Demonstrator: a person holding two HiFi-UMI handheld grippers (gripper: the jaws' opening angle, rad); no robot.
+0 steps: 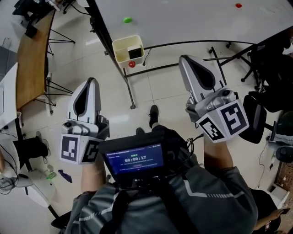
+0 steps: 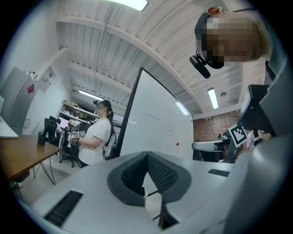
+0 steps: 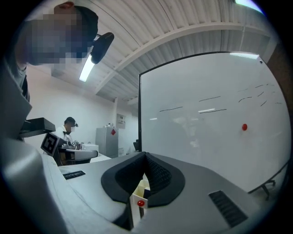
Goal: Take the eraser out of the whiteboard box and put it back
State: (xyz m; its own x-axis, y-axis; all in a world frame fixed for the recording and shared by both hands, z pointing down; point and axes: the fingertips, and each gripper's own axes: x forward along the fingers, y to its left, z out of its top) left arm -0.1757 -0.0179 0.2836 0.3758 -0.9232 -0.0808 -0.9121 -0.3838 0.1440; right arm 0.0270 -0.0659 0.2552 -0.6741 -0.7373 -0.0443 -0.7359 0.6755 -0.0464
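A cream whiteboard box (image 1: 124, 45) hangs at the lower edge of the whiteboard (image 1: 192, 18), with the dark eraser (image 1: 135, 53) standing inside it and a red magnet (image 1: 132, 64) on its front. My left gripper (image 1: 91, 80) is held level, below and left of the box, shut with nothing in it. My right gripper (image 1: 184, 58) is to the right of the box, also shut and holding nothing. In the right gripper view the box (image 3: 138, 189) and its red magnet (image 3: 140, 203) show through the gap behind the closed tips (image 3: 145, 154). The left gripper (image 2: 147, 154) points at the whiteboard's edge (image 2: 155, 128).
A wooden table (image 1: 29, 64) stands at the left and the whiteboard's stand legs (image 1: 130, 91) run across the floor ahead. A black office chair (image 1: 270, 77) is at the right. Another person (image 2: 96, 137) stands beyond the board. Green (image 1: 127, 20) and red (image 1: 238, 5) magnets stick to it.
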